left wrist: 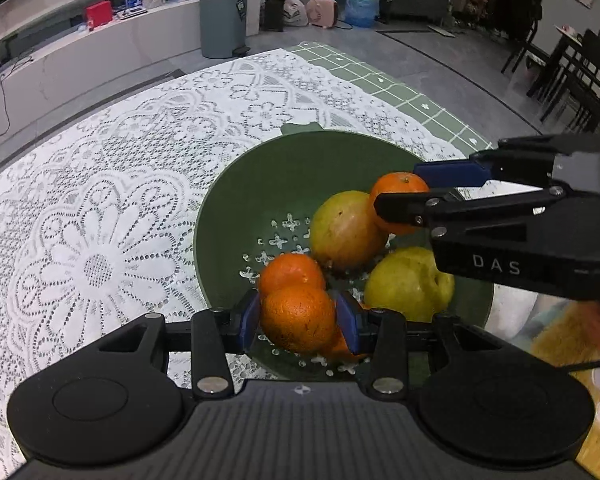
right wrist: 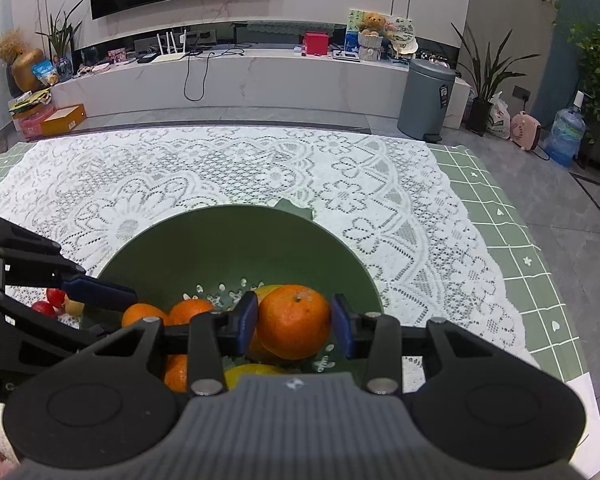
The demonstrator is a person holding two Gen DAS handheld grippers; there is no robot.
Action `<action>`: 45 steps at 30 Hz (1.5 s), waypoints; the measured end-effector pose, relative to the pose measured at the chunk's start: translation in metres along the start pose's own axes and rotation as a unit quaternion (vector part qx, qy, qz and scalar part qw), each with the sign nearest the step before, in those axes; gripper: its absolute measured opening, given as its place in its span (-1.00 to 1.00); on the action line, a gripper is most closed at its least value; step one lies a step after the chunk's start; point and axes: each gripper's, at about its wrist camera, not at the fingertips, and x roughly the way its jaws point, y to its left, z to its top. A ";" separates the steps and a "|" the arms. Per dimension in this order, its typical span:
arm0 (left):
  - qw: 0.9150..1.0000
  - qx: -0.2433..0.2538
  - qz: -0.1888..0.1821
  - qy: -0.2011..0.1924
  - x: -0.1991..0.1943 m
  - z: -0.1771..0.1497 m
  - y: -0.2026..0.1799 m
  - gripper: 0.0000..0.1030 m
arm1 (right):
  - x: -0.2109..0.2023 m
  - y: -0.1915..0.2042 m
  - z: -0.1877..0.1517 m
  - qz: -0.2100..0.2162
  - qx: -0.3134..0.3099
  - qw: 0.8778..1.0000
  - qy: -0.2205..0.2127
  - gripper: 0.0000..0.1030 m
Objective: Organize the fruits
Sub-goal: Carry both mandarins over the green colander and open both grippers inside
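Note:
A green colander bowl (left wrist: 236,200) stands on the lace cloth and holds oranges and two yellow-green fruits (left wrist: 342,232). My left gripper (left wrist: 300,318) is shut on an orange (left wrist: 296,318) over the bowl's near side, with another orange (left wrist: 290,272) just beyond it. My right gripper (right wrist: 294,322) is shut on a second orange (right wrist: 294,320) above the bowl (right wrist: 228,240). In the left wrist view the right gripper (left wrist: 400,188) comes in from the right, holding its orange (left wrist: 398,188) over the fruit. The left gripper (right wrist: 100,304) shows at the left in the right wrist view.
The white lace cloth (left wrist: 100,200) lies over a green checked mat (right wrist: 532,280). Small red fruits (right wrist: 50,302) lie left of the bowl. A grey bin (right wrist: 426,100) and a TV bench (right wrist: 220,76) stand beyond the table's far edge.

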 end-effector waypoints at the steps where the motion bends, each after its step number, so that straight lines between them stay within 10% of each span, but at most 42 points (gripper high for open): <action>1: 1.000 0.003 0.003 0.001 -0.001 0.000 -0.002 -0.08 | 0.000 0.000 -0.001 0.000 -0.002 1.000 0.001 -0.27; 11: 0.999 0.038 0.020 0.004 0.000 -0.004 -0.011 0.01 | -0.004 -0.011 -0.009 0.009 0.030 0.999 0.018 -0.27; 25: 0.996 -0.051 -0.019 -0.065 -0.040 -0.016 0.014 0.20 | -0.008 -0.020 0.001 0.026 0.056 0.998 0.008 -0.27; 35: 0.989 -0.113 0.059 -0.069 -0.063 -0.035 0.043 0.21 | 0.015 0.005 0.021 0.075 0.056 0.996 0.000 -0.27; 45: 0.980 -0.158 0.106 -0.056 -0.080 -0.061 0.069 0.21 | 0.052 0.033 0.028 0.033 0.012 0.999 0.003 -0.28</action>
